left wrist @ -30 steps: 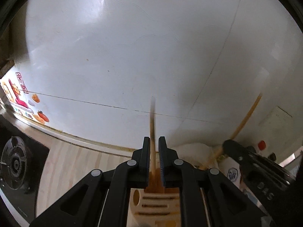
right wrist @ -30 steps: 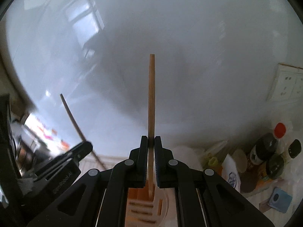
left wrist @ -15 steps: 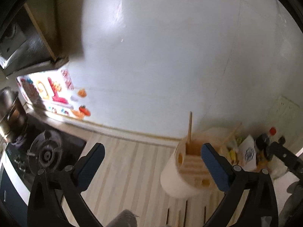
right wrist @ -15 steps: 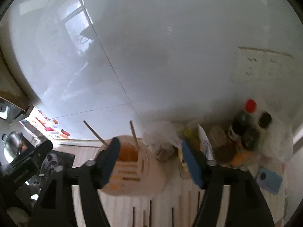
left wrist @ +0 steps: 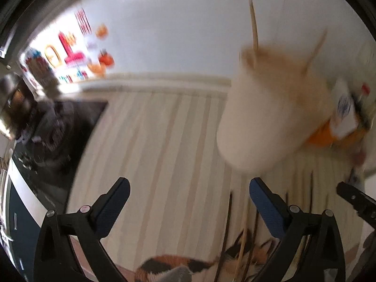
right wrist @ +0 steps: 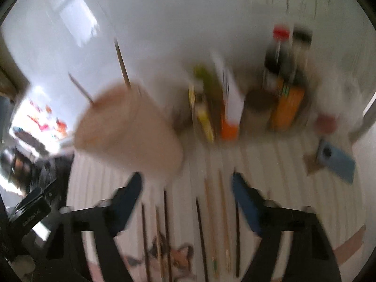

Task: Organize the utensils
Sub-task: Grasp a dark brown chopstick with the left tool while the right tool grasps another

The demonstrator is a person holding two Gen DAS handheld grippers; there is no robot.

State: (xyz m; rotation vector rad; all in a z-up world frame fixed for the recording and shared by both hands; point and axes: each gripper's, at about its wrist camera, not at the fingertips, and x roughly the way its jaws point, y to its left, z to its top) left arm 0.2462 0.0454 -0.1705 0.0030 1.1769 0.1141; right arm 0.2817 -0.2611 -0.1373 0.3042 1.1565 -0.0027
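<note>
Mat (right wrist: 270,188): 2 chopsticks (right wrist: 122,63) in holder (right wrist: 127,131)

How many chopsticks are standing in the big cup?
2. One chopstick stands toward the back of the holder; the other chopstick leans out to its left. The blur could hide more.

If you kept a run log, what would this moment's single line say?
left tool: open, empty | right tool: open, empty, jaws just closing | holder: two chopsticks inside | loose chopsticks: on mat
</note>
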